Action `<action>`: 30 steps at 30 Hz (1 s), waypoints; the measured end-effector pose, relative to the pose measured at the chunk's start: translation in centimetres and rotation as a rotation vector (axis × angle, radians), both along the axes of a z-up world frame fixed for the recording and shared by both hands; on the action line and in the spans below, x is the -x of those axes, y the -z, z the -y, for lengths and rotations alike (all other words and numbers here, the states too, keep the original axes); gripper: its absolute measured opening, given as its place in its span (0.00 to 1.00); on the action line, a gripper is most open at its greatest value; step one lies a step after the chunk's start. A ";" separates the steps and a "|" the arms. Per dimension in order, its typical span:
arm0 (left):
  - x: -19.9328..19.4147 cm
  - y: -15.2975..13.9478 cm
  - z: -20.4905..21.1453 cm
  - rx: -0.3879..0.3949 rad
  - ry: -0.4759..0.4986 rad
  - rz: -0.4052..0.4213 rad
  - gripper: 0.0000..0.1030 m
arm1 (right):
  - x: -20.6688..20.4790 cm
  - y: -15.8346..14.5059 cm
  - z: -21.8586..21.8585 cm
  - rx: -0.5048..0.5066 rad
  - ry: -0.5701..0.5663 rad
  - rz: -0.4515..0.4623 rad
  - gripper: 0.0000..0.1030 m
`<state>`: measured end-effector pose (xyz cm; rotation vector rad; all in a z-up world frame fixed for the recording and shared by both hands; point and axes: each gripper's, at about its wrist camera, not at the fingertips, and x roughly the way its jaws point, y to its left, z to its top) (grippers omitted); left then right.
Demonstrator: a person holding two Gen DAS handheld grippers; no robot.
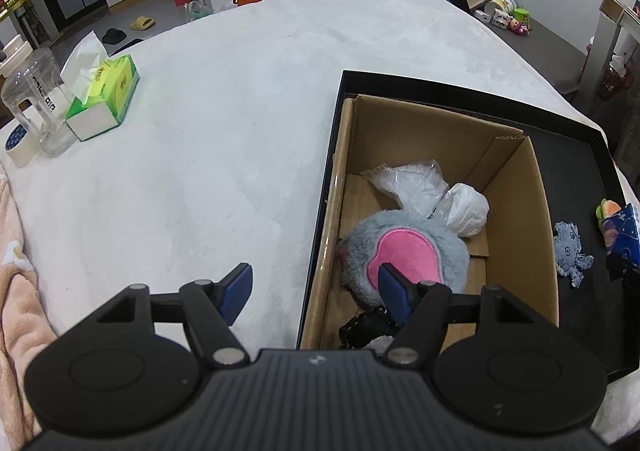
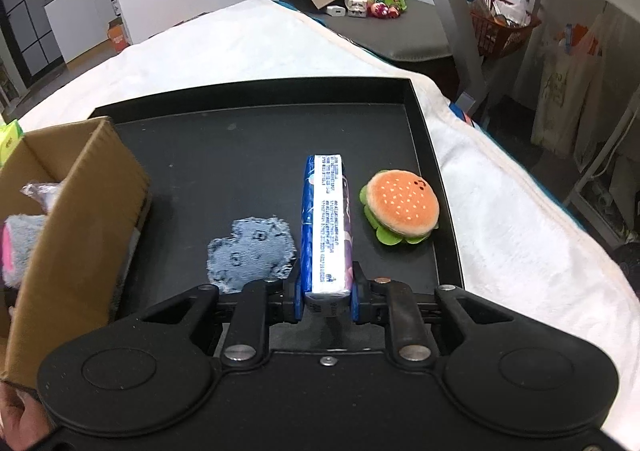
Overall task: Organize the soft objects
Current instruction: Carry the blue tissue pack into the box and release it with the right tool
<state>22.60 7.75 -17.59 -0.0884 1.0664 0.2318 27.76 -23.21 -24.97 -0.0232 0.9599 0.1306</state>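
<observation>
Left wrist view: the left gripper (image 1: 316, 293) is hanging with its blue fingers spread wide and nothing between them, straddling the left wall of the cardboard box (image 1: 536, 219) at lower centre of the frame; the box is sitting inside the black tray (image 1: 576, 143) on the white blanket (image 1: 220, 131); a grey and pink plush (image 1: 404, 251) is lying in the box with crumpled plastic bags (image 1: 424, 187) just behind it; a green tissue box (image 1: 106, 95), a clear jar (image 1: 36, 99) and a tape roll (image 1: 18, 145) are standing at the left edge of the frame.

Right wrist view: the right gripper (image 2: 326, 297) is clamping the near end of a blue tissue pack (image 2: 328, 223), which is pointing up the middle of the frame over the tray floor; a burger plush (image 2: 400, 207) is lying just right of the pack; a denim patch (image 2: 252, 251) is lying just left of it; whether the pack is touching the tray cannot be told.
</observation>
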 end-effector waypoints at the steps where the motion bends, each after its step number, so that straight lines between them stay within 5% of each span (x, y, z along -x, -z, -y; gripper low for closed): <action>1: 0.0 0.0 -0.1 0.004 0.000 0.001 0.66 | 0.1 -0.2 -0.2 0.002 -0.005 0.002 0.20; 14: 1.3 0.3 -0.5 0.053 0.040 0.038 0.65 | 1.1 -4.0 -3.9 0.012 -0.065 0.047 0.20; 30: 2.4 0.9 -1.7 0.143 0.076 0.058 0.49 | 1.9 -8.1 -10.3 -0.006 -0.150 0.097 0.20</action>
